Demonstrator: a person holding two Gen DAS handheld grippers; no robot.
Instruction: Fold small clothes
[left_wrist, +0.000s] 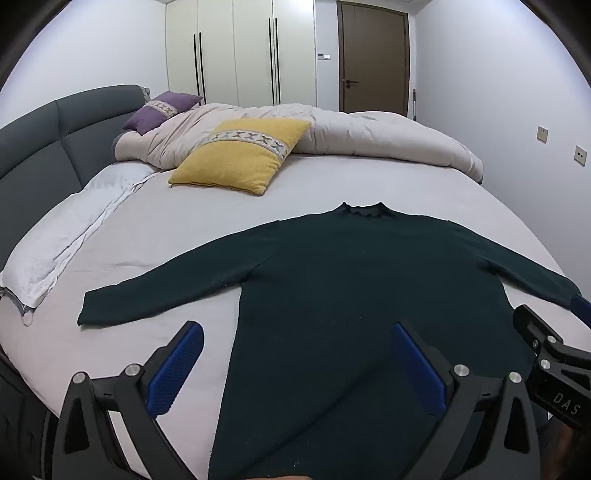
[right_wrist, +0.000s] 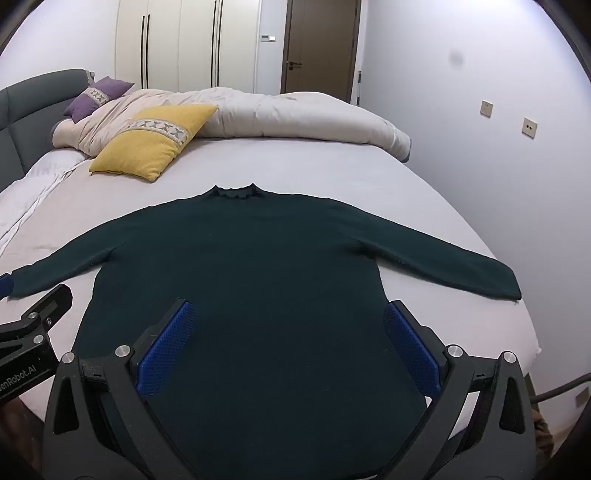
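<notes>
One dark green sweater (right_wrist: 236, 258), spread flat and face-down or face-up (cannot tell which) on the bed (right_wrist: 369, 173), collar away, both sleeves splayed outward. No fold made yet, by the look of it: step in hand likely the first sleeve fold. Left gripper (left_wrist: 295, 365) poised above the hem's left part, jaws wide apart, holding nothing; right gripper (right_wrist: 290, 347) likewise over the body, jaws spread and empty. Next move probably calls for closing on a cuff and carrying it across the chest. Beyond, yellow cushion (right_wrist: 151, 140), rumpled duvet (right_wrist: 295, 118). Hem cut off behind the grippers.
</notes>
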